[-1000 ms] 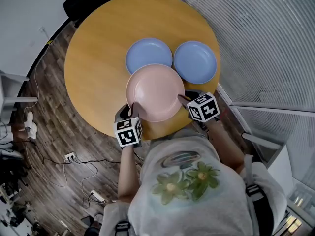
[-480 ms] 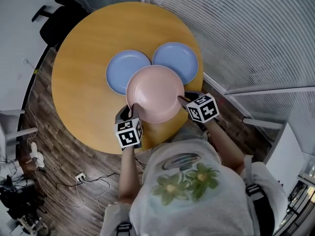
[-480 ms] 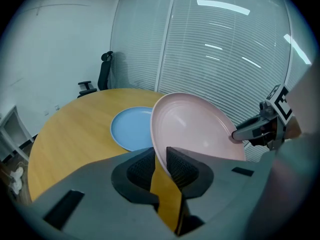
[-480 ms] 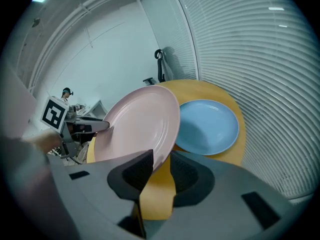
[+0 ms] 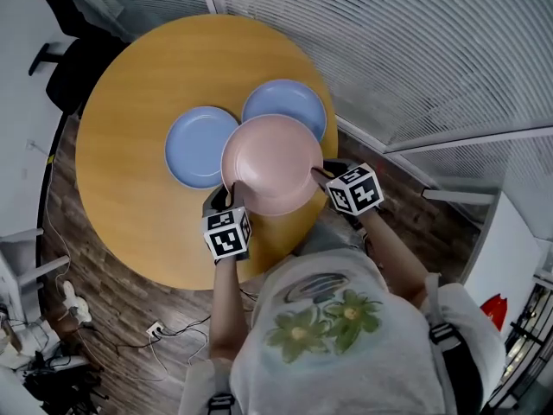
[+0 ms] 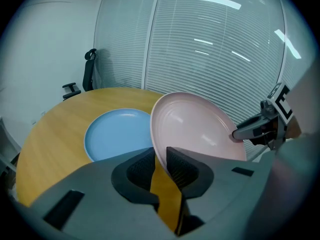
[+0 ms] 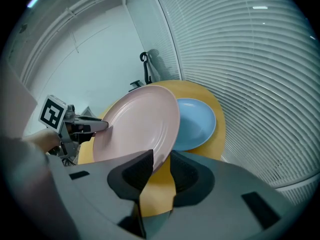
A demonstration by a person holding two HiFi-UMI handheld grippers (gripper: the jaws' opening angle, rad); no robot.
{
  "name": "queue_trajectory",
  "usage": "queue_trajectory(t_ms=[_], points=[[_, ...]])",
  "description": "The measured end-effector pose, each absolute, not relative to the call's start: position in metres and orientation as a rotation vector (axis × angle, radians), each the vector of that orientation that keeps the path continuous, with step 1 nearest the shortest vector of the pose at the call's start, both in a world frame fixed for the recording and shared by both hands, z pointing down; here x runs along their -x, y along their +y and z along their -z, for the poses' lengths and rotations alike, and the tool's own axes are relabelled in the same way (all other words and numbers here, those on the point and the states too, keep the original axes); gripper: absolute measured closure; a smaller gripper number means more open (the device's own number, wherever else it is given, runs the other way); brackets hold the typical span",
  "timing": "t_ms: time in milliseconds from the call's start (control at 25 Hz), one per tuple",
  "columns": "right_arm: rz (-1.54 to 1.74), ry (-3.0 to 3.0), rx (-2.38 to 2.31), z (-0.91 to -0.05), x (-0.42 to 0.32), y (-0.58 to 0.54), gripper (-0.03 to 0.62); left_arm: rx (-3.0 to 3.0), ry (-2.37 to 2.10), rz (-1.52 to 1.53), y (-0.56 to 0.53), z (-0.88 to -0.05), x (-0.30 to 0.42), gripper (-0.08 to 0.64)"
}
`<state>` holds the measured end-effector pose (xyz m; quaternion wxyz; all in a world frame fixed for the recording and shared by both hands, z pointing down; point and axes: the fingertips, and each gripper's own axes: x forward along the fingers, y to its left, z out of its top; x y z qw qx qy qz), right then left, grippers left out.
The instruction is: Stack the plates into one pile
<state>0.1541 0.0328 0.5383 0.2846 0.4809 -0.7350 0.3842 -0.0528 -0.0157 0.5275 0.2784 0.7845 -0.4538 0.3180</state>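
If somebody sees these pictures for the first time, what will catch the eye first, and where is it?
First comes the big pink plate in the middle of the head view, held by its rim between the left claw and the right claw. Behind it a blue plate and a second blue plate lie side by side on the round wooden table.

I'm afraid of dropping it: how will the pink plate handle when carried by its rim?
Probably stiff: the pink plate shows no sag, pinched only at opposite rim edges by the left hand-held gripper and right hand-held gripper. Its glossy surface could slip in that grip.
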Motion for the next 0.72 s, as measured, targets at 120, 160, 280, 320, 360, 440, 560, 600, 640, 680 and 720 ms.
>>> queue_trajectory(t_ms=[120, 160, 280, 320, 360, 440, 560, 600, 640, 680, 720], points=[[-1.043, -1.952, -1.315, -0.54, -0.168, 0.024, 0.468, -2.117, -1.195, -0.869, -0.028, -0.53, 0.038, 0.476], [-1.048, -1.949, -1.324, -0.54, -0.173, 0.021, 0.468, -2.12, -1.189, -0.873, -0.033, -0.531, 0.033, 0.476], [-1.054, -1.94, -1.348, -0.542, -0.187, 0.011, 0.468, -2.129, -1.171, -0.886, -0.044, -0.535, 0.018, 0.476], [-1.055, -1.937, -1.355, -0.543, -0.192, 0.009, 0.469, -2.131, -1.166, -0.89, -0.047, -0.536, 0.014, 0.476], [-1.056, -1.934, -1.362, -0.544, -0.196, 0.007, 0.469, -2.134, -1.16, -0.894, -0.05, -0.537, 0.009, 0.476], [-1.057, -1.929, -1.375, -0.545, -0.204, 0.001, 0.469, -2.141, -1.152, -0.901, -0.058, -0.539, 0.001, 0.476], [-1.061, -1.923, -1.393, -0.547, -0.214, -0.01, 0.469, -2.154, -1.144, -0.914, -0.072, -0.541, -0.01, 0.476], [-1.064, -1.921, -1.397, -0.549, -0.216, -0.013, 0.469, -2.157, -1.143, -0.919, -0.077, -0.542, -0.014, 0.476], [-1.065, -1.92, -1.4, -0.55, -0.219, -0.017, 0.469, -2.159, -1.144, -0.925, -0.082, -0.543, -0.016, 0.476], [-1.064, -1.918, -1.404, -0.551, -0.221, -0.022, 0.469, -2.161, -1.146, -0.93, -0.087, -0.544, -0.018, 0.476], [-1.061, -1.918, -1.407, -0.553, -0.223, -0.027, 0.469, -2.166, -1.15, -0.936, -0.092, -0.544, -0.02, 0.476]])
